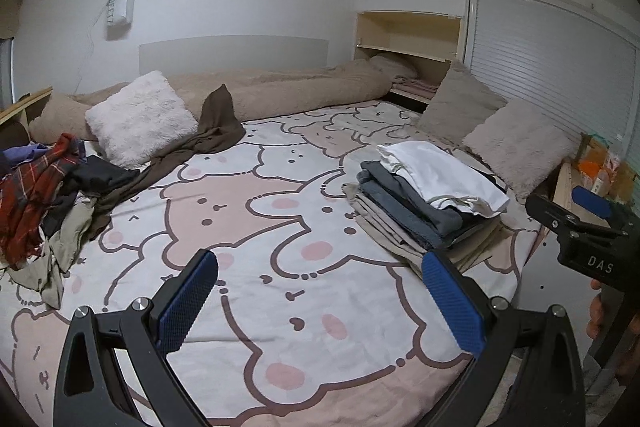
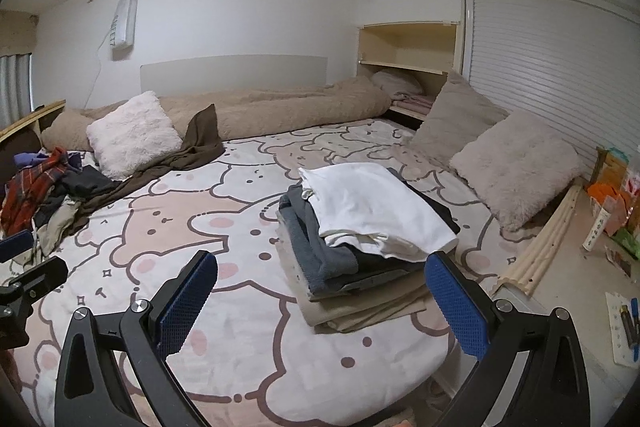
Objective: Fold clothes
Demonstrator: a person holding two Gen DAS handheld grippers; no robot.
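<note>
A stack of folded clothes, white on top over grey, dark and beige layers, sits on the bed's right side. A loose pile of unfolded clothes, with a red plaid piece, lies at the left. A brown garment trails from the pile toward the rolled blanket. My left gripper hangs open over the bear-print sheet, holding nothing. My right gripper is open just in front of the folded stack, empty; it also shows at the right edge of the left wrist view.
A rolled beige blanket lies along the headboard. A white fluffy pillow rests near the loose pile and two grey pillows lean on the right. A side ledge with packets runs beside the bed. Shelf niche at the back.
</note>
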